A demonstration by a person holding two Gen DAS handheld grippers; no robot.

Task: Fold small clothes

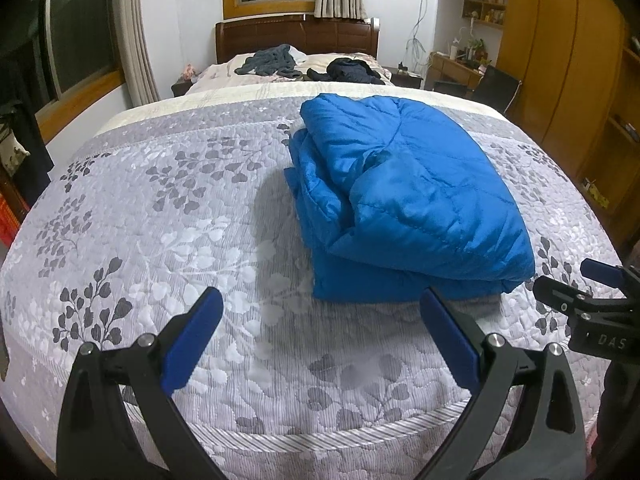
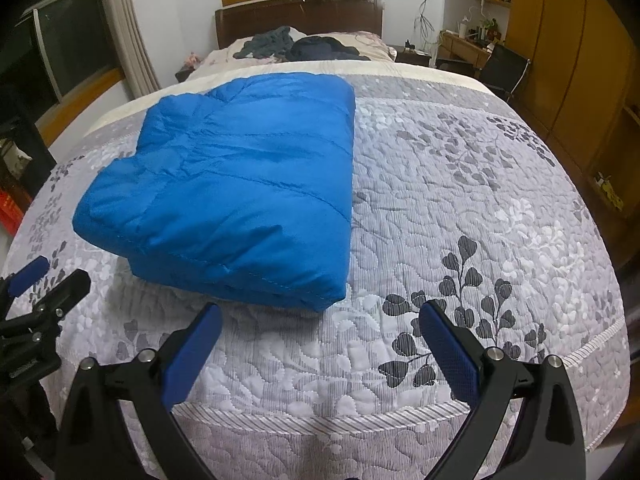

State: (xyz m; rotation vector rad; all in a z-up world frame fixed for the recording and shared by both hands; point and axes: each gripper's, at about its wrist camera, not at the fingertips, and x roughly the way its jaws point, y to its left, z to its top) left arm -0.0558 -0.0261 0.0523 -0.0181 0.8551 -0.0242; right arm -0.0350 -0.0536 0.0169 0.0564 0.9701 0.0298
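While the bed [image 1: 168,208] is carrying the load on a soft quilted cover, the main risk I'm seeing is the bundle relaxing by itself: puffy, slippery shell fabric is springing back, so the top flap could be sliding off or puffing open if nothing presses it flat. The blue puffer jacket [image 2: 240,184] is lying folded into a thick, roughly rectangular stack near the foot edge of the bed, clear of both side edges. In the left wrist view its upper layer is sitting skewed over the lower ones, with loose folds bulging toward the bed's left side; that uneven side looks likeliest to be unrolling. Dragging a finger under the near edge could also be bunching the cover and shifting the stack. The left gripper [image 1: 320,320] is hanging spread wide and empty just short of the jacket's near edge. The right gripper [image 2: 320,326] is likewise gaping, holding nothing, close to the jacket's near right corner, not touching.
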